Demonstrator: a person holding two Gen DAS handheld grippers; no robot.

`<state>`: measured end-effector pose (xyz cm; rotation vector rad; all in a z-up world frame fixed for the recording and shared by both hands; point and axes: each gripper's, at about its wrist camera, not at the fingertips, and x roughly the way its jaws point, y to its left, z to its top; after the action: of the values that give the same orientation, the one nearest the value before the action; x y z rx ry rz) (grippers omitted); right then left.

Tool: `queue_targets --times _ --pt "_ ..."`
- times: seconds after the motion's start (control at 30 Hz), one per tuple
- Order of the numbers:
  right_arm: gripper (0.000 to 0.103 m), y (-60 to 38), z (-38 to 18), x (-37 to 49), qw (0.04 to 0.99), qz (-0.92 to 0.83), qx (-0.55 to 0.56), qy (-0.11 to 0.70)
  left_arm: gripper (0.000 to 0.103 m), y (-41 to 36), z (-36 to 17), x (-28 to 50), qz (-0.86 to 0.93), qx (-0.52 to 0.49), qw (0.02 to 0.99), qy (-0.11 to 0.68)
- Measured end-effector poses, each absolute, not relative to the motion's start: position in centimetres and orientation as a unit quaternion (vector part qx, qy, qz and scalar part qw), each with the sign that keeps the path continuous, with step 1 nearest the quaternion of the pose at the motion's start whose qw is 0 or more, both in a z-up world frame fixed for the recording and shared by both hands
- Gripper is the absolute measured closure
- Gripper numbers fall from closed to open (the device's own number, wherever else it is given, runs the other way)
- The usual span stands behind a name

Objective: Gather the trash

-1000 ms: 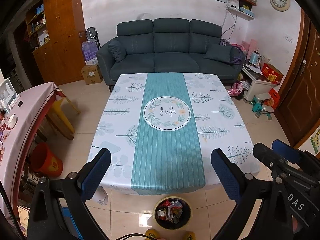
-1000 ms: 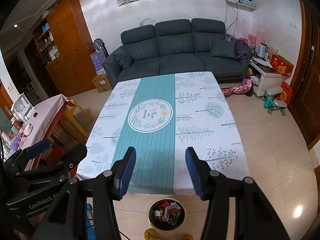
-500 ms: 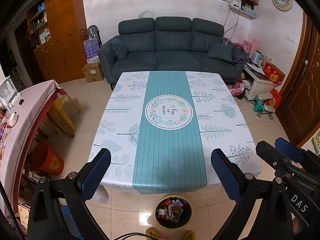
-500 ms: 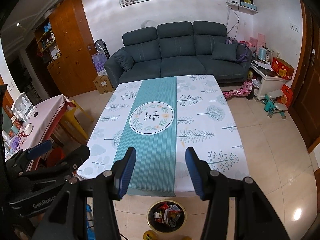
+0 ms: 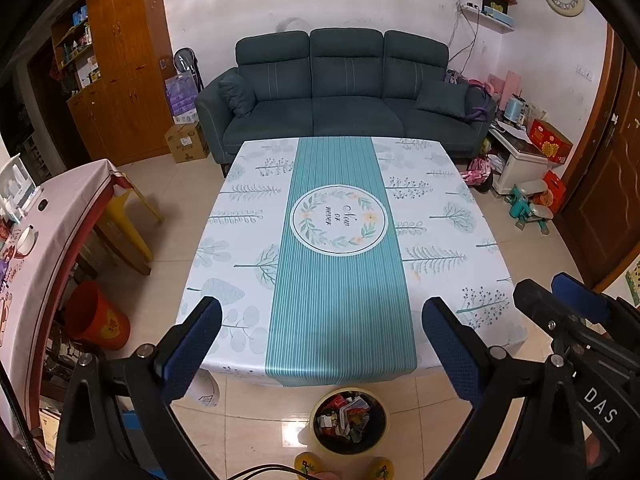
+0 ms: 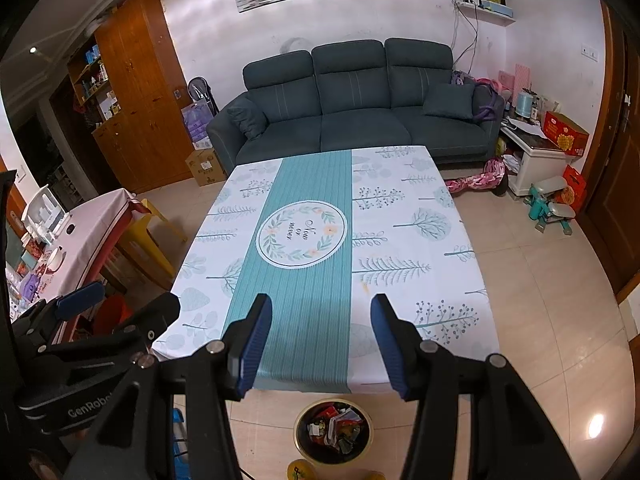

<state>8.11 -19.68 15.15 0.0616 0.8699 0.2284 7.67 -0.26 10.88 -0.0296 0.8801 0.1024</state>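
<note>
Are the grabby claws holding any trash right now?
No. The left gripper and the right gripper are both open, with nothing between their fingers.

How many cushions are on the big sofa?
2. One cushion leans at the left end of the sofa, the other cushion at the right end. More could be hidden under the clutter there.

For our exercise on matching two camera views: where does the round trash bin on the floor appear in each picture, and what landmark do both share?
Left wrist view: the trash bin sits at bottom centre, on the floor below the table's near edge.
Right wrist view: the trash bin is again at bottom centre, just below the tablecloth's hanging edge.
Shared landmark: the round wreath emblem on the tablecloth's teal stripe.
</note>
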Motion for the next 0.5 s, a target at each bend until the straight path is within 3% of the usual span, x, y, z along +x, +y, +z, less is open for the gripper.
queue_targets --times 0.5 --pt "0.051 -19.65 14.87 8.10 0.899 0.110 0.030 0.423 0.004 -0.03 10.29 7.96 0.054 -0.015 0.898 0.437"
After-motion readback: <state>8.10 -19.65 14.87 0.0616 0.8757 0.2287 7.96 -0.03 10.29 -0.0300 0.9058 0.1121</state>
